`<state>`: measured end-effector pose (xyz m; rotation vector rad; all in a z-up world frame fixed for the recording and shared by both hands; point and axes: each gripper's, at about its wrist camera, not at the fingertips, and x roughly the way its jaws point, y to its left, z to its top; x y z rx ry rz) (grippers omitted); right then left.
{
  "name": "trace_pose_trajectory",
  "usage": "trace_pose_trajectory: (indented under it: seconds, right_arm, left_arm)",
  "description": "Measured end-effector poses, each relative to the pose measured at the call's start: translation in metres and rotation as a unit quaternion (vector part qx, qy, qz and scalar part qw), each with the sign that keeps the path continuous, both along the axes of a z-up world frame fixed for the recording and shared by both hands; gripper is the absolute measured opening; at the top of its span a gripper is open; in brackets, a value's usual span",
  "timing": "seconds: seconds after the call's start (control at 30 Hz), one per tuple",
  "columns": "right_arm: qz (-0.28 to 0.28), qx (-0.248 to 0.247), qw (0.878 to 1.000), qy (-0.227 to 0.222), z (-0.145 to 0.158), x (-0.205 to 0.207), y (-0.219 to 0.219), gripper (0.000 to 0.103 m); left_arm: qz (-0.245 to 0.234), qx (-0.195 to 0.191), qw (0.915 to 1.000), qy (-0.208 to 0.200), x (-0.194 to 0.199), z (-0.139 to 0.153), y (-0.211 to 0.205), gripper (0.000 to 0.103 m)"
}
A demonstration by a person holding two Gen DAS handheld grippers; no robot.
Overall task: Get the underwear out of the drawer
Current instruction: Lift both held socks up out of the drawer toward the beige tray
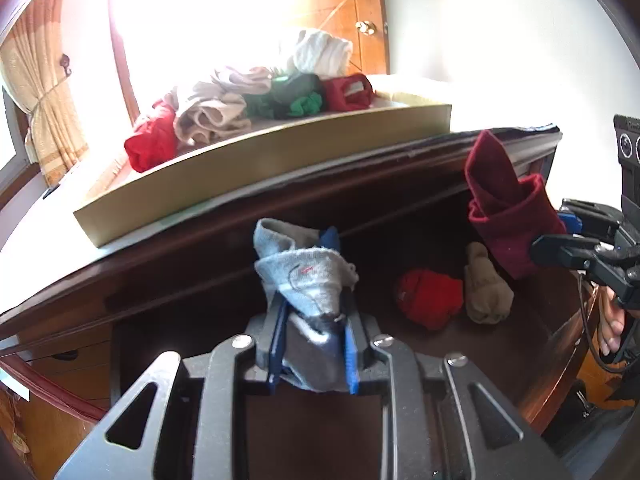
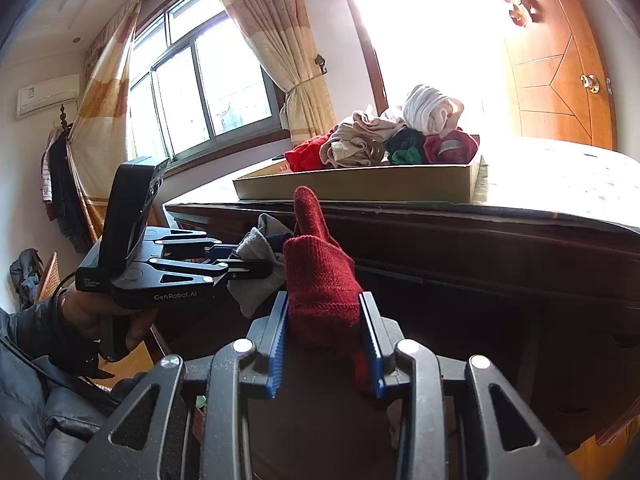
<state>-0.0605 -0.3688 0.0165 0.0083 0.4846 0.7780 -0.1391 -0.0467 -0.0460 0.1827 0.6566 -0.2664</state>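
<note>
Gripping a grey bundle between its blue pads, your left gripper has its fingers drawn in close on the cloth, which stands up past the fingertips with a dark blue piece showing behind it. Your right gripper is likewise closed in on a dark red knitted bundle, whose folded tip rises well above the fingers.

Beyond and below your left fingers lies the open dark wooden drawer; inside it, to the right of the fingertips, a bright red roll lies touching a beige roll. Your right gripper shows at the right edge of that view, holding the dark red bundle above those two.

Past both sets of fingertips and higher up, a shallow tan tray sits on the desk top, with a heap of rolled clothes in red, beige, green and white.
</note>
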Motion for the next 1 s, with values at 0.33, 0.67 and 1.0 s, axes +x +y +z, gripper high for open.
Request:
trace_pose_trajectory:
  seconds: [0.33,0.67,1.0]
  right_arm:
    - [-0.002,0.012,1.0,-0.013,0.003,-0.001,-0.004,0.036]
    - [-0.003,0.02,1.0,-0.022,0.003,-0.002,-0.007,0.036]
    - [-0.007,0.031,0.999,-0.034,0.004,-0.001,-0.01,0.036]
  left_arm:
    - [0.009,-0.009,0.999,-0.042,-0.023,0.01,0.011,0.022]
    - [0.009,-0.016,0.9967,-0.079,-0.033,0.017,0.016,0.022]
    - [0.023,-0.034,0.9934,-0.107,-0.035,0.022,0.023,0.022]
